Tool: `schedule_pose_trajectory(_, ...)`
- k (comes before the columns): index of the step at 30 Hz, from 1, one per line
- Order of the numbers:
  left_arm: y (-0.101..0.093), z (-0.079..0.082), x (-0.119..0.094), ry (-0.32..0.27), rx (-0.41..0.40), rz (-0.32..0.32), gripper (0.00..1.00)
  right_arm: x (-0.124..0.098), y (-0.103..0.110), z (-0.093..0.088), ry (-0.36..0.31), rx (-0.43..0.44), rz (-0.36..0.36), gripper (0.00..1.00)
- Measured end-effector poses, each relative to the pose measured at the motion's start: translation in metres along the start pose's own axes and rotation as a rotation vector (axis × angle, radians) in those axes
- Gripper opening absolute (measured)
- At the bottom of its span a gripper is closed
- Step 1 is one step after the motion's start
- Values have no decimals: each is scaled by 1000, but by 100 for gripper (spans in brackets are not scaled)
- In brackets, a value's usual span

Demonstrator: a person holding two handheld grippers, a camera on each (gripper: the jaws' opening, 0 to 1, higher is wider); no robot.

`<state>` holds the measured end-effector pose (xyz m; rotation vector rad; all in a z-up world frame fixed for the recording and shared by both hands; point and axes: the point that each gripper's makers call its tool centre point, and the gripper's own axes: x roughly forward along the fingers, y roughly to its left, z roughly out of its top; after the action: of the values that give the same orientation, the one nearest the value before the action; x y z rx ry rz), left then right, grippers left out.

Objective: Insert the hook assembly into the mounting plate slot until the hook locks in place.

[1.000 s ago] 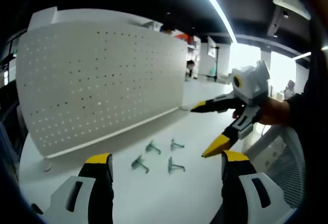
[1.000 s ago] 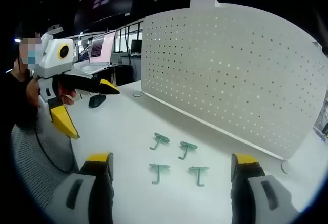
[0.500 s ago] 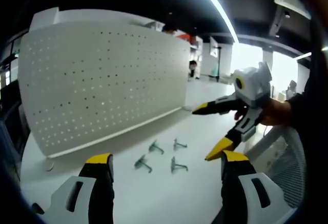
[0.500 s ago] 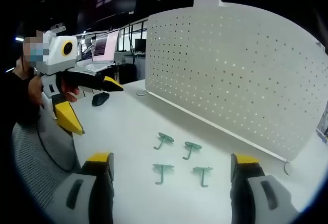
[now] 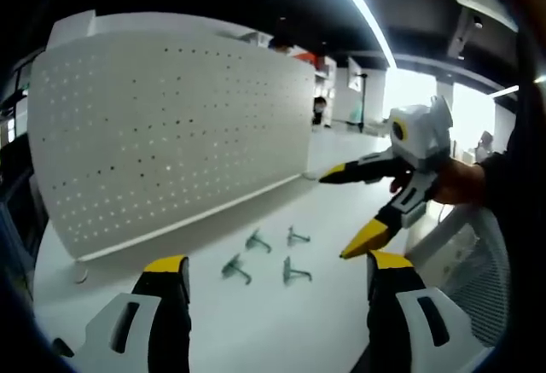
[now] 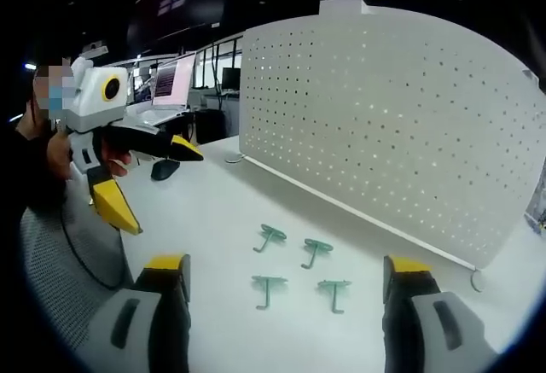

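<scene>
Four green hooks (image 6: pixel 294 266) lie on the worktop (image 6: pixel 213 219) before the perforated mounting plate (image 6: pixel 392 125), untouched. Both grippers (image 5: pixel 269 275) (image 6: pixel 286 275) hover wide open, empty; picking one hook comes next.

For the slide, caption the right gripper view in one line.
Four green hooks lie on the white table before the upright pegboard, framed by the open right gripper; the left gripper hovers open.
</scene>
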<state>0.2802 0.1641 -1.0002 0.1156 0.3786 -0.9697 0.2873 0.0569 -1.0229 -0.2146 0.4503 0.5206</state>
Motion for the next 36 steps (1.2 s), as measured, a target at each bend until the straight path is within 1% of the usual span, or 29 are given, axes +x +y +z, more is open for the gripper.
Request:
schedule_pose_trajectory(5, 0, -1, 1, 5, 2, -1, 86, 0, -1, 1, -3, 0, -3, 91)
schedule_pose_trajectory(24, 2, -1, -1, 3, 2, 7, 85, 3, 4, -4, 19, -17, 11, 90)
schedule_pose_trajectory(36, 3, -1, -1, 4, 2, 9, 85, 1, 0, -2, 9, -17, -2, 89)
